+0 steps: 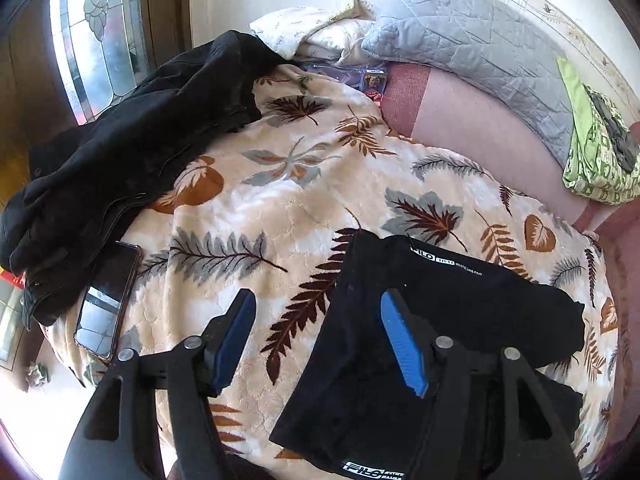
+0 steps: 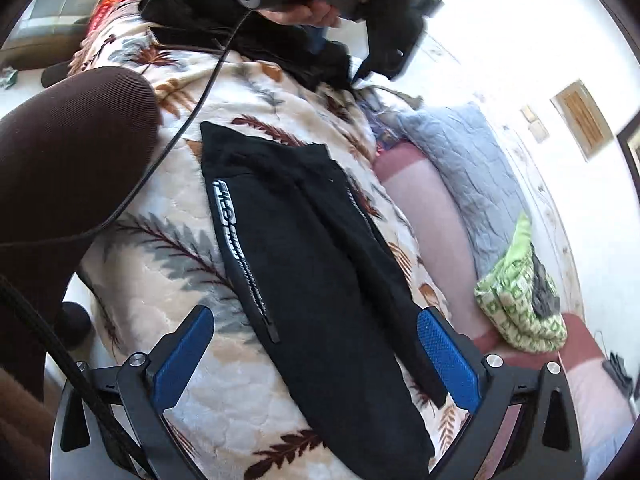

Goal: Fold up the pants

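Observation:
Black pants (image 1: 440, 320) with a white logo strip lie folded on a cream leaf-patterned blanket (image 1: 280, 200). My left gripper (image 1: 316, 298) hovers over their left edge, open, with nothing between its blue pads. One finger is above the blanket, the other above the black cloth. In the right wrist view the pants (image 2: 304, 240) stretch as a long folded band from upper left to lower right. My right gripper (image 2: 316, 314) stands wide open above them, its pads clear of the cloth on both sides. A person's hand (image 2: 320, 8) holds the left gripper's handle at the top.
A black jacket (image 1: 120, 152) is heaped at the blanket's far left, with a phone (image 1: 108, 308) beside it. A grey pillow (image 1: 480, 52) and green patterned cloth (image 1: 596, 152) lie at the back right. The person's brown-clad knee (image 2: 72, 152) and a cable (image 2: 192, 108) are at the left.

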{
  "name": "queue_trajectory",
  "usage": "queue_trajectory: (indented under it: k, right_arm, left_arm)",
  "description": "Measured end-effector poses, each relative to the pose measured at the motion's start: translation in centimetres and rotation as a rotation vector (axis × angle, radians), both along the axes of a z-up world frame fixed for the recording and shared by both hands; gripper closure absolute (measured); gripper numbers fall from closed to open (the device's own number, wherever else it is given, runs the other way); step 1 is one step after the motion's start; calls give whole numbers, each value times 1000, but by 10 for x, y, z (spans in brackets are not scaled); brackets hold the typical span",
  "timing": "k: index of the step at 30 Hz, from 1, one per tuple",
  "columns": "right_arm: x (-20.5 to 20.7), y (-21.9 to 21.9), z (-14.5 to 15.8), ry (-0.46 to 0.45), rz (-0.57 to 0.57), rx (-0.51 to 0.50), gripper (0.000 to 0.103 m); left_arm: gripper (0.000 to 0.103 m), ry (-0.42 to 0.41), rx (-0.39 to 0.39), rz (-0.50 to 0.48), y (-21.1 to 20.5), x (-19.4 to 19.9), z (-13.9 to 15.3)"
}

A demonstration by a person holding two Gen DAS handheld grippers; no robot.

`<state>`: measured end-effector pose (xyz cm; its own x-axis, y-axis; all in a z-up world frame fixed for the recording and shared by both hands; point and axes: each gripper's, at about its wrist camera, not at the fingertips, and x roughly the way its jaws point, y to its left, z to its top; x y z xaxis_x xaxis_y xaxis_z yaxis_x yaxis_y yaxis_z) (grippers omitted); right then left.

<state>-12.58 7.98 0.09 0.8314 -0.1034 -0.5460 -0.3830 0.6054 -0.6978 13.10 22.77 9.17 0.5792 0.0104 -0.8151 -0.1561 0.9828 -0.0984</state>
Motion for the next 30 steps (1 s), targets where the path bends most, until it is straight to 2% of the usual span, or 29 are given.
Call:
queue_trajectory:
  k: [3, 7, 11, 13, 16, 19, 21, 24, 27, 30]
  right_arm:
    - [13, -37, 0, 1, -168, 71, 0]
    - [35, -82, -18, 20, -331, 96, 0]
    - [60, -145, -18, -13, -538, 152, 0]
    - [70, -176, -10, 12, -599, 205, 0]
    - [96, -222, -2, 103, -656, 321, 0]
    - [124, -253, 3, 176, -651, 437, 0]
    - [152, -271, 4, 213, -590, 482, 0]
    - [201, -282, -7, 260, -490, 427, 1]
    - [256, -292, -18, 299, -440, 363, 6]
    - [297, -299, -24, 327, -411, 342, 6]
  left_arm:
    - [38, 29, 13, -32, -10, 5, -8]
    - [38, 17, 8, -103, -33, 15, -13]
    - [38, 69, 42, -236, -69, 35, -31]
    - [38, 84, 73, -293, -84, 44, -39]
    - [38, 84, 97, -381, -110, 59, -54]
    - [38, 105, 54, -457, -133, 74, -69]
    - [38, 129, 11, -516, -148, 86, -78]
    - [38, 162, -11, -607, -172, 109, -92]
    - [38, 171, 43, -668, -194, 132, -104]
    - [38, 188, 46, -717, -207, 153, -118]
